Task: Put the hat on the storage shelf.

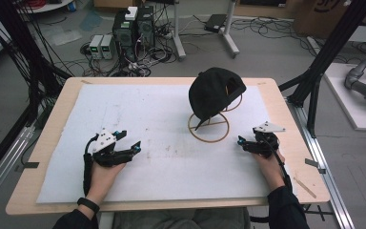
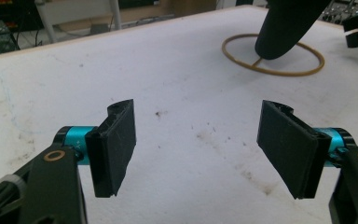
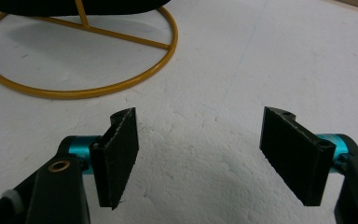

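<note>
**Cap's perched on a wobbly-looking stand**

The black cap hangs on a thin yellow wire stand, so I'd guess a sideways bump tips the lot. Left gripper and right gripper both have fingers wide apart, empty, low over the white surface, with the cap ahead between them, nearer the right.

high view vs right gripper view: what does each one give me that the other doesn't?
High view alone: the black cap sitting on top of the stand, both hands, the left gripper, the wooden table edge, and computer towers on the floor beyond. Right gripper view alone: a close look at the right gripper, jaws wide apart with nothing between. Both: the yellow wire stand on the white mat.
</note>
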